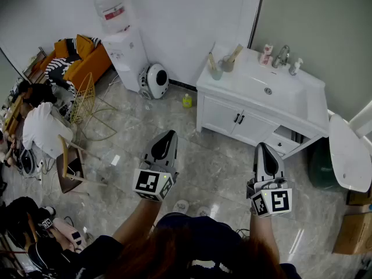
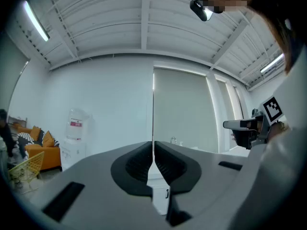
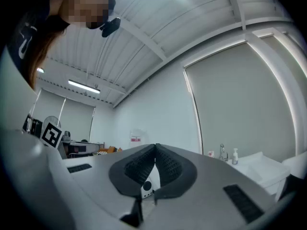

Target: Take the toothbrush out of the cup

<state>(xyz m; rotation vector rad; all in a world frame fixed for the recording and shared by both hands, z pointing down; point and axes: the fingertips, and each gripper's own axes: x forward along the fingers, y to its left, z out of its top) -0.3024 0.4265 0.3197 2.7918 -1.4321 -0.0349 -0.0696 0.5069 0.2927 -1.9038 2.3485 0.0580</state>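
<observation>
White bench (image 1: 290, 106) carries the cup (image 1: 216, 72) at its left corner, toothbrush (image 1: 211, 56) standing near-upright. Left claw (image 1: 168, 135) and right claw (image 1: 261, 149), both closed and empty, hang well short of the cup, neither clearly nearer.

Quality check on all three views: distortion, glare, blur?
Head view: sharp and evenly lit, with light streaks on the glossy floor. Left gripper view: heavy fisheye, dark corners, ceiling tube light blown out. Right gripper view: same fisheye bend, ceiling lamp clipped.

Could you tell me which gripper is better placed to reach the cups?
Probably left: both are shut, empty and far from the cups on the vanity's left end, but the left gripper points at the vanity, the right gripper left of it.
</observation>
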